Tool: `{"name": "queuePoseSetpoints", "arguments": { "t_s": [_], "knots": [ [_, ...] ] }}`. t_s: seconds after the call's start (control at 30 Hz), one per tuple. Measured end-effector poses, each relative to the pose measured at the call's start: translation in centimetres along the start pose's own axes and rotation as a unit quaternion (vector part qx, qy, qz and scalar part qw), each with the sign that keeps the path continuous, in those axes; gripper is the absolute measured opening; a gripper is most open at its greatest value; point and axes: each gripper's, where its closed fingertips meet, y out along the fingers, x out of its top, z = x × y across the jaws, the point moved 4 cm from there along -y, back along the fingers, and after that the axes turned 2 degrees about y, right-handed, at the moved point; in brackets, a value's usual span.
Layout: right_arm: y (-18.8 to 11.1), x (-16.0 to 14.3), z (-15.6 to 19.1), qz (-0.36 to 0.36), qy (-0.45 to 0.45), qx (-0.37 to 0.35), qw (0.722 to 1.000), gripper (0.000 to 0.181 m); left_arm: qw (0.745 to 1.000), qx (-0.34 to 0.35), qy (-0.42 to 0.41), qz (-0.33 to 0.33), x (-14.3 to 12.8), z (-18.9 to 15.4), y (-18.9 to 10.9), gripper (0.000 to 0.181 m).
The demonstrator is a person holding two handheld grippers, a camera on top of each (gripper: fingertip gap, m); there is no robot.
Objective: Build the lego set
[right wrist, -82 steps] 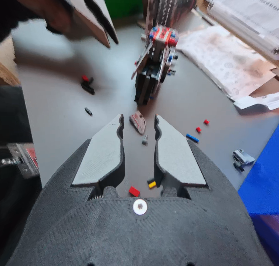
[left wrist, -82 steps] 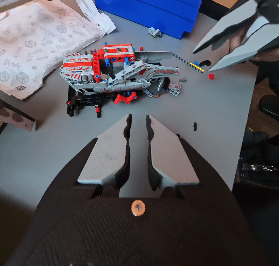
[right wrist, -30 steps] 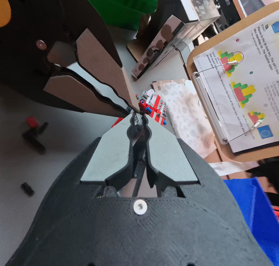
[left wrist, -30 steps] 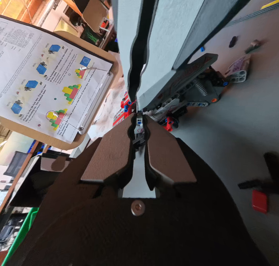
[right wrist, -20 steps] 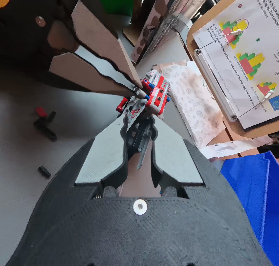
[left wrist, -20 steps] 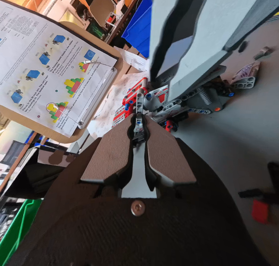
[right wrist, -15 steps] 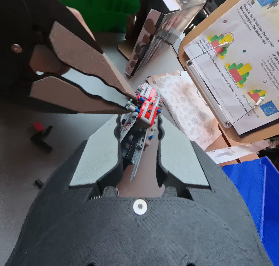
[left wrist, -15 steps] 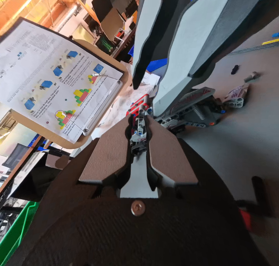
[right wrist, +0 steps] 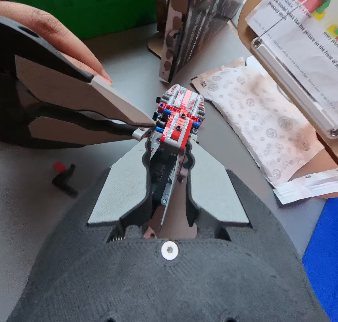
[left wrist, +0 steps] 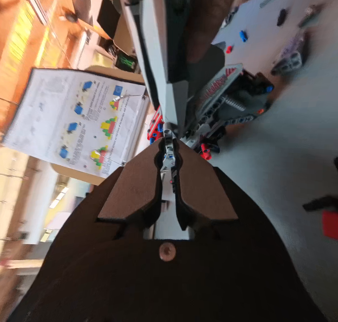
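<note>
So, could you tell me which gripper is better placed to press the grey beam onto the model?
Left, probably: the left gripper already pinches the grey beam, while the right gripper straddles the model, bracing it.

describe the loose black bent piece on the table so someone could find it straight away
On the grey table, look left of the red and grey lego model, below the left gripper. The black L-shaped plastic piece lies there, touching a small red brick; no other nearby part is bent.
</note>
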Motion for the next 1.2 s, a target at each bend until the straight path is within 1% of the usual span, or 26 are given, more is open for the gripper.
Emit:
{"name": "queuePoseSetpoints", "arguments": {
  "t_s": [0.17, 0.23, 0.33, 0.4, 0.53, 0.57, 0.6, 0.67, 0.7, 0.8, 0.87, 0.9, 0.97, 1.03, 1.1, 1.13, 1.2],
  "knots": [
    [-1.5, -0.2, 1.9, -0.066, -0.045, -0.052, 0.995, 0.033, 0.993, 0.04, 0.106, -0.031, 0.6, -1.0, -1.7, 0.006],
    [-1.8, -0.4, 2.1, -0.076, -0.042, -0.053, 0.995, 0.033, 0.99, 0.045, 0.131, -0.034, 0.9, -1.4, -1.8, 0.005],
    [-1.7, -0.8, 2.0, -0.085, -0.019, -0.033, 0.996, 0.032, 0.985, 0.043, 0.163, -0.035, 0.9, -2.0, -1.6, 0.005],
    [-1.7, -0.8, 1.9, -0.091, -0.011, -0.027, 0.995, 0.032, 0.983, 0.051, 0.174, -0.035, 1.0, -2.1, -1.6, 0.005],
    [-1.7, -0.9, 1.8, -0.098, -0.004, -0.024, 0.995, 0.031, 0.984, 0.052, 0.166, -0.033, 1.0, -2.0, -1.5, 0.005],
    [-1.7, -0.9, 1.7, -0.098, -0.001, -0.022, 0.995, 0.031, 0.988, 0.043, 0.141, -0.035, 1.1, -2.0, -1.4, 0.005],
    [-1.7, -1.0, 1.6, -0.097, 0.003, -0.021, 0.995, 0.031, 0.994, 0.025, 0.098, -0.042, 1.1, -1.8, -1.3, 0.006],
    [-1.6, -1.0, 1.4, -0.103, 0.019, -0.009, 0.994, 0.031, 0.998, -0.004, -0.007, -0.058, 1.0, -0.9, -1.3, 0.005],
    [-1.6, -1.0, 1.4, -0.105, 0.022, -0.005, 0.994, 0.031, 0.996, -0.022, -0.06, -0.063, 0.9, -0.5, -1.3, 0.005],
    [-1.5, -0.9, 1.6, -0.105, 0.016, -0.006, 0.994, 0.031, 0.985, -0.053, -0.148, -0.071, 0.7, 0.1, -1.3, 0.006],
    [-1.5, -0.9, 1.6, -0.103, 0.013, -0.005, 0.995, 0.031, 0.965, -0.085, -0.238, -0.075, 0.3, 0.8, -1.2, 0.006],
    [-1.4, -0.9, 1.5, -0.102, 0.014, -0.005, 0.995, 0.031, 0.95, -0.102, -0.285, -0.078, 0.0, 1.1, -1.1, 0.006],
    [-1.4, -0.8, 1.6, -0.102, 0.011, -0.006, 0.995, 0.031, 0.908, -0.139, -0.386, -0.083, -0.6, 1.7, -0.9, 0.006],
    [-1.4, -0.8, 1.6, -0.102, 0.008, -0.007, 0.995, 0.031, 0.872, -0.166, -0.452, -0.089, -1.1, 1.9, -0.8, 0.006],
    [-1.4, -0.8, 1.6, -0.102, 0.009, -0.008, 0.995, 0.031, 0.844, -0.183, -0.494, -0.096, -1.3, 2.0, -0.7, 0.006],
    [-1.4, -0.8, 1.6, -0.102, 0.009, -0.008, 0.995, 0.031, 0.84, -0.186, -0.501, -0.099, -1.3, 2.0, -0.7, 0.006],
    [-1.4, -0.8, 1.6, -0.102, 0.01, -0.006, 0.995, 0.031, 0.842, -0.183, -0.497, -0.101, -1.3, 2.0, -0.7, 0.006]
  ]
}}
